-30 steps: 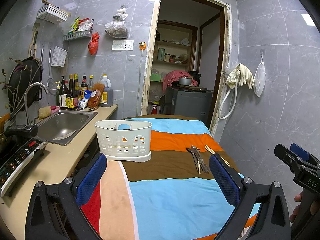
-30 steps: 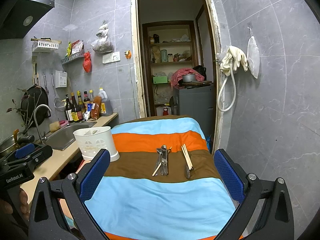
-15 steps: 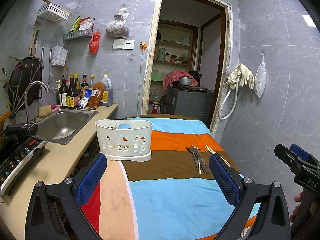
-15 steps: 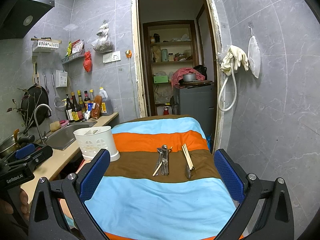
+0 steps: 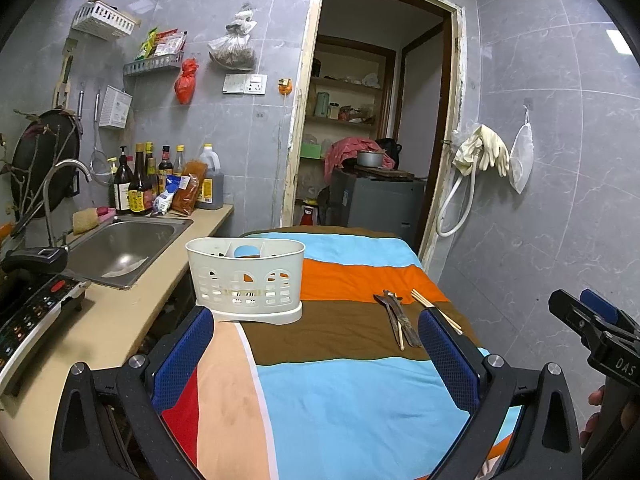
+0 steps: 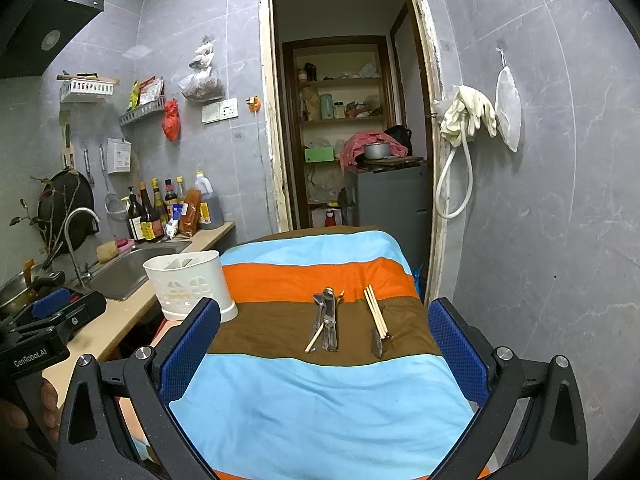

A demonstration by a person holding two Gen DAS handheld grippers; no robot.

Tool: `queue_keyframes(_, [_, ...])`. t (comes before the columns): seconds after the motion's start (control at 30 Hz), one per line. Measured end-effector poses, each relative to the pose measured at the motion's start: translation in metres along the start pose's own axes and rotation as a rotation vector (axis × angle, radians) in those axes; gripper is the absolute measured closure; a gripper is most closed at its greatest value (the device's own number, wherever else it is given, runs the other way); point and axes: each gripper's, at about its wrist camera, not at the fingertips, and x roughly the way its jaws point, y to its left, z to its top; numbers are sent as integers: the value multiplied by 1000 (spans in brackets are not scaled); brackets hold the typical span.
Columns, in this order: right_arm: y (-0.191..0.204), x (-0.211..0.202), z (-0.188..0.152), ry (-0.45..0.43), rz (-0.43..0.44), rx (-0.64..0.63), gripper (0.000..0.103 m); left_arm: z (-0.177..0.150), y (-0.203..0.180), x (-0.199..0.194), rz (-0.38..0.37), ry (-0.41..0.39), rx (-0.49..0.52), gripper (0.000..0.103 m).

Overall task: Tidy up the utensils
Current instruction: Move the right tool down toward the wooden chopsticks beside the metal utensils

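Note:
A white slotted utensil caddy (image 5: 245,278) (image 6: 188,282) stands at the left edge of a striped cloth (image 5: 344,392) (image 6: 320,400). On the brown stripe lie a bunch of metal cutlery (image 6: 328,320) (image 5: 396,314) with one loose chopstick, and to its right a pair of wooden chopsticks (image 6: 375,312) (image 5: 434,307) with a small dark utensil (image 6: 377,345) at their near end. My left gripper (image 5: 316,344) is open, held near the cloth's front, empty. My right gripper (image 6: 324,344) is open too, short of the cutlery, with nothing between its fingers.
A counter with a steel sink (image 5: 120,246), a faucet (image 5: 60,196) and a row of bottles (image 5: 152,180) runs along the left. An induction cooker (image 5: 28,320) sits at its near end. A doorway (image 5: 372,128) opens behind the table; a tiled wall with hanging gloves (image 5: 482,152) is at right.

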Motion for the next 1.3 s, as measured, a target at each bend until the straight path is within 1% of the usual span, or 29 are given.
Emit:
queue_keyframes(0.13, [4,0,-2,8,-15,11,1,2,3,9,-17,10,3,0])
queue_keyframes(0.3, [7,1,2,11,-37,27,1,11,11,18,-47,15,13,0])
queue_keyframes(0.43, [13,4,11,-1,-64,24,1,22,15,27,-84,-7,25,0])
queue_keyframes(0.57, [16,7,21,-22,-83,28,1,33,12,37,-123,-28,65,0])
queue_keyframes(0.77, [9,16,41,-44,-98,22,1,52,2,56,-162,-61,73,0])
queue_keyframes(0.9, [-2,33,55,-50,-91,8,1,59,-9,71,-155,-77,70,0])
queue_keyframes(1.03, [-21,59,67,-61,-70,4,1,64,-23,94,-138,-70,76,0])
queue_keyframes(1.1, [-32,75,73,-56,-56,8,1,66,-33,109,-138,-43,82,0])
queue_keyframes(1.2, [-55,106,80,-20,-30,16,1,65,-43,134,-128,-10,69,0])
queue_keyframes(1.3, [-74,135,82,19,-13,13,1,61,-53,165,-115,41,47,0])
